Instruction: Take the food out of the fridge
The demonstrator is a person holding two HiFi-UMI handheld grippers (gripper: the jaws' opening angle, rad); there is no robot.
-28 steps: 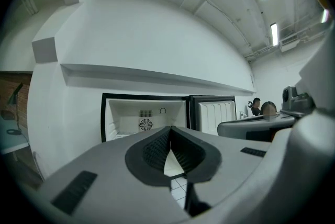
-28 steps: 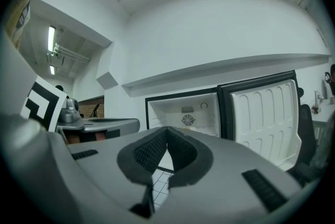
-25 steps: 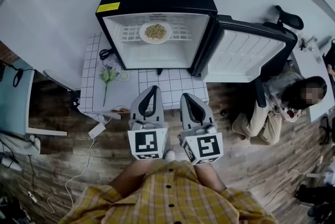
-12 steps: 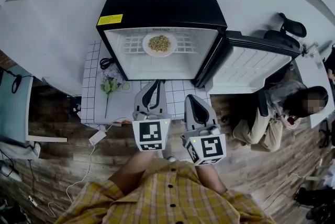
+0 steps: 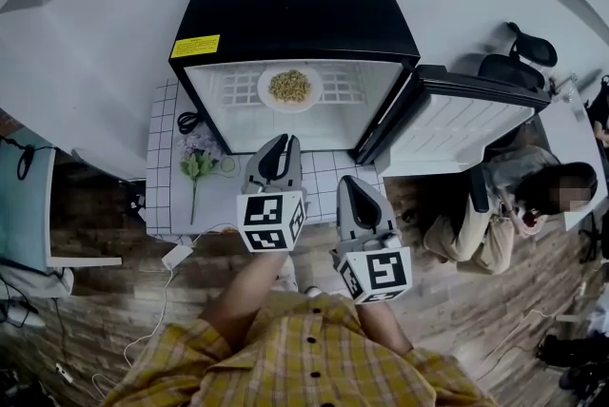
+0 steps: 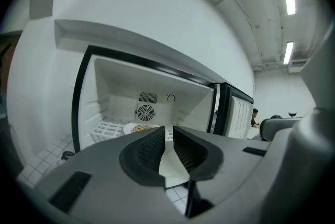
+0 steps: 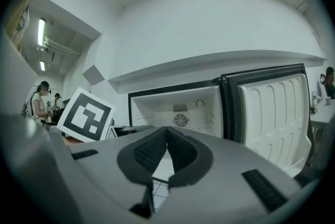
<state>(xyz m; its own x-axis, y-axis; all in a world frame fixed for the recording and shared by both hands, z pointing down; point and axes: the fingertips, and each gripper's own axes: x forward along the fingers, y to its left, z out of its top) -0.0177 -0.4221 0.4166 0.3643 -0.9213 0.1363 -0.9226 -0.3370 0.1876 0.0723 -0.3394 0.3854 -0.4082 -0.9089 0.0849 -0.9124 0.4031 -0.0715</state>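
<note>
One plate of food (image 5: 289, 87) sits in one fridge (image 5: 295, 6).

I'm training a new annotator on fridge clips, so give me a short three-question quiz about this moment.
1. True or false: the fridge door stands open.
2. Where is the plate of food? A: on the wire shelf inside the fridge; B: on top of the fridge; C: in the fridge door.
3. What do the right tongs hold?
Key: 1 true. 2 A. 3 Nothing; their jaws are together and empty.
</note>
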